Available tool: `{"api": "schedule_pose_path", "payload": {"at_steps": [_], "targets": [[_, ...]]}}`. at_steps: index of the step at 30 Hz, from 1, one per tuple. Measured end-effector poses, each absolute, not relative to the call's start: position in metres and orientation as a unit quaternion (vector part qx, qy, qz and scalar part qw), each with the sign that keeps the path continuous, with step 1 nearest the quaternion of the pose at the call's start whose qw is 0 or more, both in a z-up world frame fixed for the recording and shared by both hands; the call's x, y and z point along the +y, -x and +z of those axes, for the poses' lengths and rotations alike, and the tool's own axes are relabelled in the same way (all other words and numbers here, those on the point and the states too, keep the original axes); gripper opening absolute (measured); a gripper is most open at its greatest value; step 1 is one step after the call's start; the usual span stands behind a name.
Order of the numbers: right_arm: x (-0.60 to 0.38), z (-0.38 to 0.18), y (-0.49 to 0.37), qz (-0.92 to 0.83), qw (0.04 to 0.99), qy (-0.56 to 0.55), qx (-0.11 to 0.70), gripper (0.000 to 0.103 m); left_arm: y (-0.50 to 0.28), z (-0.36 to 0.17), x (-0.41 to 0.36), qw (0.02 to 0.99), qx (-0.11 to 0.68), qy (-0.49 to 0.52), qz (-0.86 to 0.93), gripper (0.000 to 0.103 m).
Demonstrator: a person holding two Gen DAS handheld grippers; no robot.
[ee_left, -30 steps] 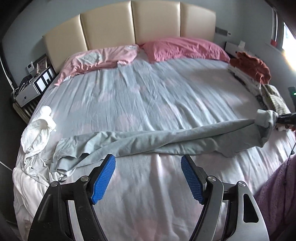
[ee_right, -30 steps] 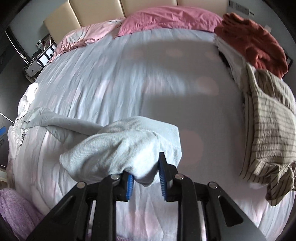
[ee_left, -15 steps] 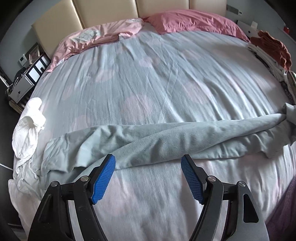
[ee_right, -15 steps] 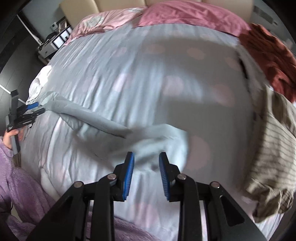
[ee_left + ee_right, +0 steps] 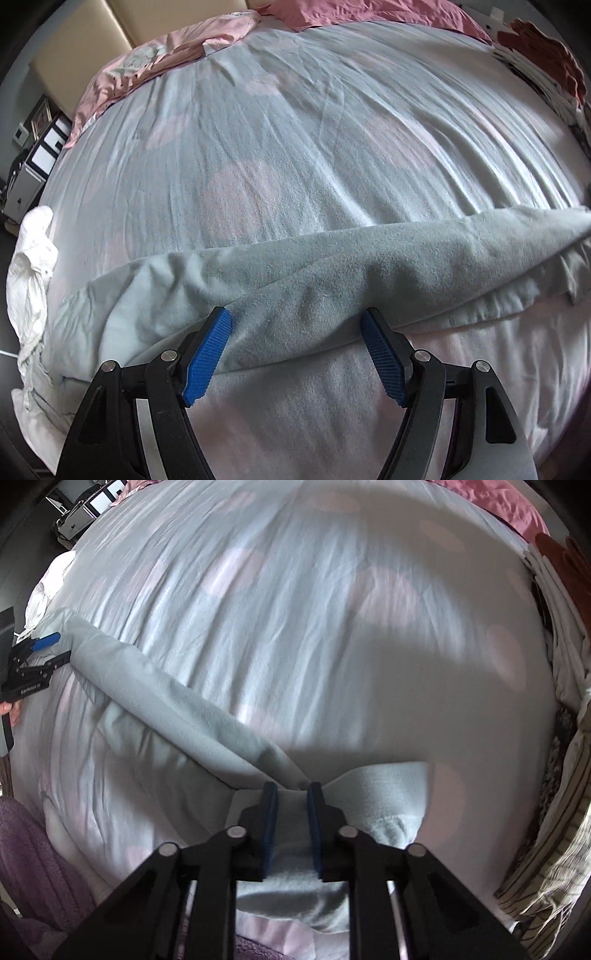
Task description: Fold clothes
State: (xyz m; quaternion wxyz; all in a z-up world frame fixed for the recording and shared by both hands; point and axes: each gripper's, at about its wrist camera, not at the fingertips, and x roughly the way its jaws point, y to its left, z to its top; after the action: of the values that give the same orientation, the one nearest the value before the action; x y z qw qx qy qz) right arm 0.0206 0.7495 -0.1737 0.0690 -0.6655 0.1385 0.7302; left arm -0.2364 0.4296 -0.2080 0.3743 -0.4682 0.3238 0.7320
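Garment: long pale grey fleecy garment (image 5: pixel 332 273), bunched into a rope-like band across the near part of the bed, from about 8 o'clock to 3 o'clock in the left wrist view.
Bed: wide bed with a pale blue sheet dotted with pink circles (image 5: pixel 295 129); pink pillows (image 5: pixel 159 62) at 11 o'clock.
Left gripper: left gripper (image 5: pixel 295 328), blue pads apart and closing, straddling the thick middle of the band; the pads do not yet press the cloth.
Right gripper: right gripper (image 5: pixel 291 794), jaws together and clamped on a pinch of the garment's end (image 5: pixel 376 786) at 6 o'clock of its own view.
Risk, left: the bunch is thick, so the closing pads may catch only the top layer, or the sheet beneath with it, and lifting would drag the bedding.
Risk, right: the pinch looks small; a pull along the band could slip it free.
Risk, fold: the cloth is twisted, so folding now would likely trap creases.
Nearby: white crumpled cloth (image 5: pixel 29 266) at 9 o'clock; striped beige garment (image 5: pixel 554 842) at 4 o'clock in the right view, apart from the work.
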Motion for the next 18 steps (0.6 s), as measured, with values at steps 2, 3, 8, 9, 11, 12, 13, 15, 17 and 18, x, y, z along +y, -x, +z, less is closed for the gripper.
{"api": "schedule_pose_path", "payload": {"at_steps": [2, 3, 8, 9, 11, 12, 13, 15, 17, 18], "targets": [[0.748, -0.169, -0.03, 0.733, 0.067, 0.66, 0.147, 0.002, 0.235, -0.205, 0.43, 0.378, 0.317, 0.471, 0.731, 0.05], [0.747, -0.162, -0.034, 0.74, 0.069, 0.653, 0.146, 0.0, 0.233, -0.203, 0.431, 0.379, 0.315, 0.471, 0.732, 0.045], [0.753, -0.092, -0.041, 0.798, 0.097, 0.583, 0.114, 0.0, 0.227, -0.189, 0.438, 0.379, 0.307, 0.466, 0.739, 0.007], [0.757, -0.075, -0.041, 0.81, 0.104, 0.566, 0.111, 0.0, 0.227, -0.185, 0.438, 0.378, 0.3, 0.466, 0.741, 0.007], [0.762, -0.061, -0.041, 0.812, 0.103, 0.563, 0.118, 0.0, 0.227, -0.174, 0.438, 0.377, 0.292, 0.464, 0.747, 0.007], [0.764, -0.06, -0.04, 0.806, 0.099, 0.57, 0.125, 0.0, 0.227, -0.169, 0.437, 0.376, 0.289, 0.462, 0.75, 0.007], [0.767, -0.059, -0.039, 0.801, 0.095, 0.576, 0.132, 0.002, 0.226, -0.164, 0.436, 0.374, 0.288, 0.46, 0.752, 0.007], [0.771, -0.062, -0.038, 0.788, 0.089, 0.592, 0.145, 0.009, 0.226, -0.156, 0.433, 0.373, 0.283, 0.46, 0.754, 0.007], [0.775, -0.09, -0.04, 0.767, 0.097, 0.617, 0.15, 0.028, 0.226, -0.151, 0.429, 0.374, 0.277, 0.464, 0.754, 0.008], [0.776, -0.104, -0.041, 0.756, 0.101, 0.629, 0.152, 0.035, 0.23, -0.149, 0.428, 0.372, 0.274, 0.466, 0.755, 0.009]]}}
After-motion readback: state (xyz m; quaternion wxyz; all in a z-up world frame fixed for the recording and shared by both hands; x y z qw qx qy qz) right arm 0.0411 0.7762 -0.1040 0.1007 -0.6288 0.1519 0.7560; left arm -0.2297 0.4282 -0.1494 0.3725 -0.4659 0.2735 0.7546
